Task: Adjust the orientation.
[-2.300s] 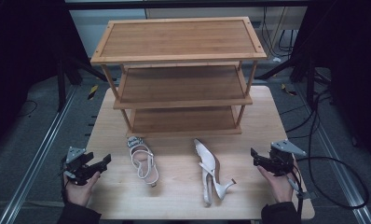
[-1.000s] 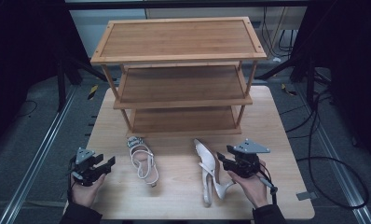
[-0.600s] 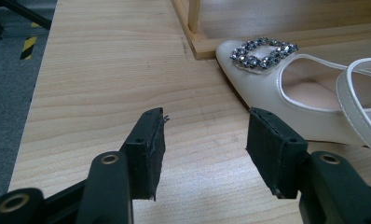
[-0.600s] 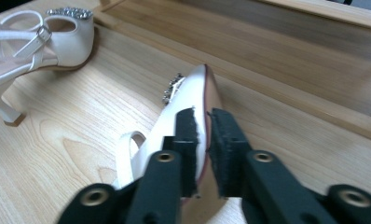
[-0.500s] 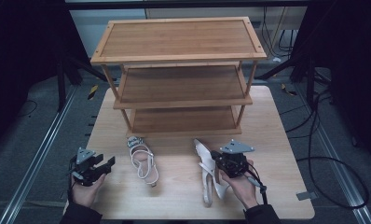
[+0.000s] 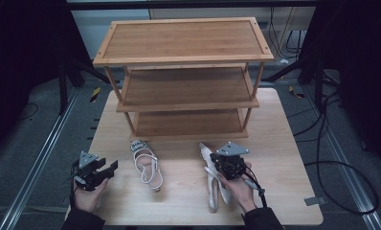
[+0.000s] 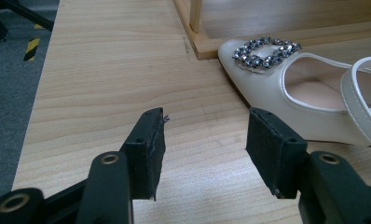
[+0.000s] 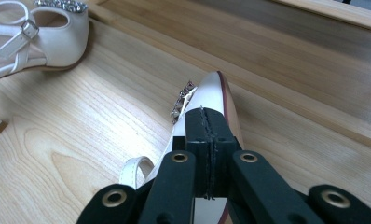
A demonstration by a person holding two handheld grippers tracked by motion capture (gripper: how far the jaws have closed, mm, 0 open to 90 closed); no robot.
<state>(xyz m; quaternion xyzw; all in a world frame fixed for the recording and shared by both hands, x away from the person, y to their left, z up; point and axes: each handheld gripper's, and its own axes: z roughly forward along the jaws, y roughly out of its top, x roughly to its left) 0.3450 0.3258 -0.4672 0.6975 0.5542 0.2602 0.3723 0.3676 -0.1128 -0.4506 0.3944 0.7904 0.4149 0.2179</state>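
Note:
Two cream heeled shoes with jewelled buckles lie on the wooden table [image 6: 289, 158] in front of a shelf rack. The left shoe [image 6: 148, 165] stands upright, and its toe [image 7: 286, 93] is just beyond my left gripper [image 7: 204, 140], which is open with nothing between its pads. That gripper [image 6: 109, 168] rests at the table's front left. The right shoe [image 6: 211, 191] lies on its side. My right gripper [image 6: 222, 163] sits on top of it, and its pads [image 8: 210, 116] are pressed together on the shoe's [image 8: 214, 91] thin upper edge.
A three-tier bamboo rack [image 6: 184, 38] stands at the back of the table, with its lowest shelf [image 8: 291, 60] close behind the shoes. Cables [image 6: 332, 163] trail on the floor to the right. Bare tabletop lies to the right of the right shoe.
My right hand has come in from the table's right side to the right shoe, and its jaws have shut there. The left hand and both shoes have stayed put.

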